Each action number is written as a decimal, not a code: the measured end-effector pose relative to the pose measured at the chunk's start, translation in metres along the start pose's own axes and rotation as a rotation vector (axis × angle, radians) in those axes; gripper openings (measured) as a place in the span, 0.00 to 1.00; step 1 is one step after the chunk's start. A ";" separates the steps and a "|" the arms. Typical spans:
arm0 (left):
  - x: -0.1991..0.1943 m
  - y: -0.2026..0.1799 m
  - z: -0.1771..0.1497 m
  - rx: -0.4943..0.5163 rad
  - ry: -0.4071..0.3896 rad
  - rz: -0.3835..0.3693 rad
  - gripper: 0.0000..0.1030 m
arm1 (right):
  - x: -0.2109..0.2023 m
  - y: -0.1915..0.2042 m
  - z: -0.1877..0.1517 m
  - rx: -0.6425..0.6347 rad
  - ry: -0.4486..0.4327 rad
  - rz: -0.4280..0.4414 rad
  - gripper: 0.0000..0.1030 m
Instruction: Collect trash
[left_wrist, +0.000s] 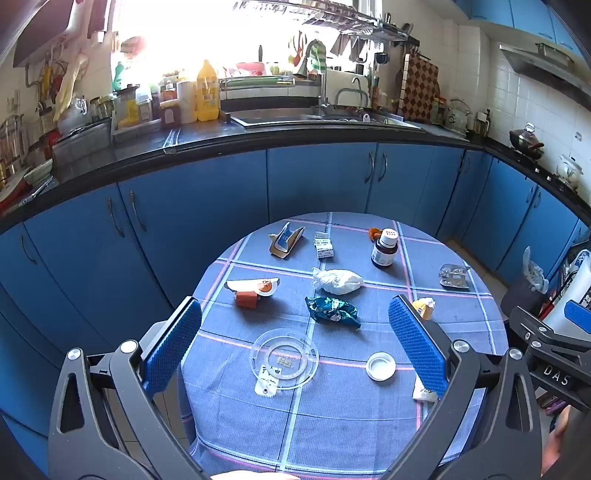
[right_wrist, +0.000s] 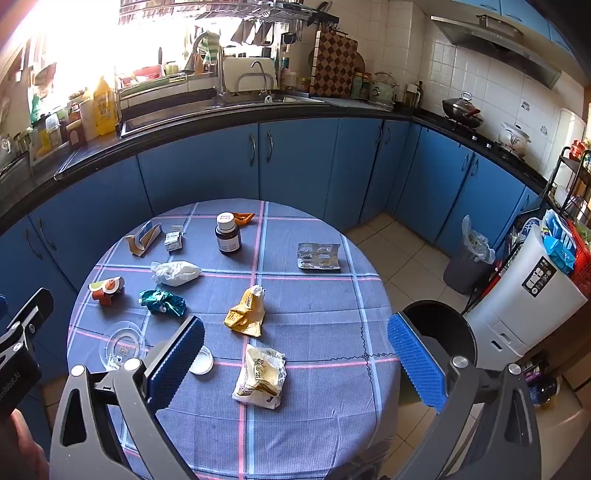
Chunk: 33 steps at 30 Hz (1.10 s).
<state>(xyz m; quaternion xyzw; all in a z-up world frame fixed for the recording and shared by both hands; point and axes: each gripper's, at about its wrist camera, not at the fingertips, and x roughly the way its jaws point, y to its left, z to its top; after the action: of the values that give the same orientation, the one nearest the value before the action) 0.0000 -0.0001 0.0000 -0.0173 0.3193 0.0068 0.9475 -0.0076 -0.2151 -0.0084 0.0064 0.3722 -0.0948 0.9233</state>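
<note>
You are holding both grippers wide, nothing gripped. Between your right fingers (right_wrist: 415, 360) a cream wrapper (right_wrist: 260, 376) is lying on the surface (right_wrist: 314, 295); beyond your left fingers (left_wrist: 171, 347), a teal wrapper (left_wrist: 332, 311) and white wad (left_wrist: 337, 281).

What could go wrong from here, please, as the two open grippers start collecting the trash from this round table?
1. The brown medicine bottle stands upright among the litter; a sweep toward the orange scrap behind it could tip it.
2. The blister pack lies flat on the cloth, so the right gripper may snag the tablecloth instead.
3. The clear plastic disc is hard to see and flat, so the left gripper could slip off it.
</note>
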 end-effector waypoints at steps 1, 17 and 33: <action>0.000 0.000 0.000 0.000 -0.001 0.000 0.97 | 0.000 0.000 0.000 0.001 0.000 0.001 0.94; -0.001 -0.001 0.000 0.000 0.000 -0.003 0.97 | -0.002 0.000 0.001 -0.002 0.004 -0.002 0.94; -0.001 0.000 0.000 -0.004 -0.008 -0.007 0.97 | 0.000 -0.001 0.000 -0.003 0.004 -0.002 0.94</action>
<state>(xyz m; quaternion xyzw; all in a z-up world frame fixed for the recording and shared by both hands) -0.0009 -0.0005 0.0009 -0.0205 0.3155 0.0040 0.9487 -0.0082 -0.2157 -0.0085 0.0049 0.3742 -0.0954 0.9224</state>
